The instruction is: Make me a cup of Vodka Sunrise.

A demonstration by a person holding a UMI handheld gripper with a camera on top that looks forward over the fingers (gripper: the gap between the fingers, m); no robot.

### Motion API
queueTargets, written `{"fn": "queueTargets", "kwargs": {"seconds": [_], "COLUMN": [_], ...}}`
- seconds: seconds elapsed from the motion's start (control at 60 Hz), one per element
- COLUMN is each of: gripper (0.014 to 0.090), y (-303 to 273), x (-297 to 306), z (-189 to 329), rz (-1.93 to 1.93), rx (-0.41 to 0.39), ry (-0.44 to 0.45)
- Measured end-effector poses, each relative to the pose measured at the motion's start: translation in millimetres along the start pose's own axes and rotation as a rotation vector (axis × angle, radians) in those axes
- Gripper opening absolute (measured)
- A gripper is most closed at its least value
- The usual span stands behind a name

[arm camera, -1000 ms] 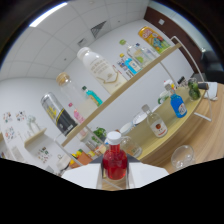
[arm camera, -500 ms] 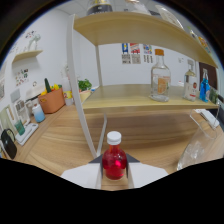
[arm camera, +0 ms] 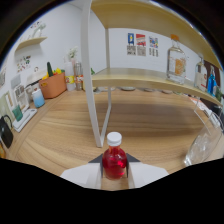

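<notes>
Bottle (arm camera: 114, 162) first: the small one with red liquid and a white cap sits upright between my fingers, its long axis pointing straight up, and my gripper (arm camera: 114, 172) is closed on its lower body, a pad pressing on each side. I carry it above the wooden counter (arm camera: 150, 125), nothing visibly under it that I can make out. The relation that matters for the pour is where the clear glass (arm camera: 199, 150) stands: it is off to my right and slightly ahead of the fingers, near but not touching them, resting on the counter. So, as I judge it, I would have to swing right and then tip the bottle's neck toward that glass, cap permitting; the cap looks to be on, which may need dealing with first. Straight ahead rises a white shelf post (arm camera: 102, 100), and beyond it a shelf (arm camera: 150, 80) holds a large clear bottle (arm camera: 176, 62), well apart from me.
</notes>
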State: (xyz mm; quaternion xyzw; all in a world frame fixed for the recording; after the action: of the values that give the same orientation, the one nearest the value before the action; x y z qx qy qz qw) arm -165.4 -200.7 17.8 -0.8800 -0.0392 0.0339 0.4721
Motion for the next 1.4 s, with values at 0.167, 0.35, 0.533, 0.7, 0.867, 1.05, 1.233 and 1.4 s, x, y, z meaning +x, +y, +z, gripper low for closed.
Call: {"fn": "queueTargets", "kwargs": {"seconds": [0.167,0.35,0.533,0.7,0.867,1.05,1.233,1.4], "gripper": [0.0371,0.0659,0.0862,0.0866,0.0867,0.0854,0.0857,0.0858], "y": [4,-3,-50,-86,-74,-32,-78,-190], "x": [0,-6,-1,35,93,153,210,282], "z": [-1,-16,-72,-140,-179,-197,-224,-246], "rz": [0.018,0.042,0.043,0.031,0.01,0.077,0.118,0.103], "rx": [-0.014,-0.019,0.081,0.199,0.237,0.165,0.214,0.359], "ry": [-0.007,-0.046,-0.068,-0.045,0.021,0.069,0.101,0.121]}}
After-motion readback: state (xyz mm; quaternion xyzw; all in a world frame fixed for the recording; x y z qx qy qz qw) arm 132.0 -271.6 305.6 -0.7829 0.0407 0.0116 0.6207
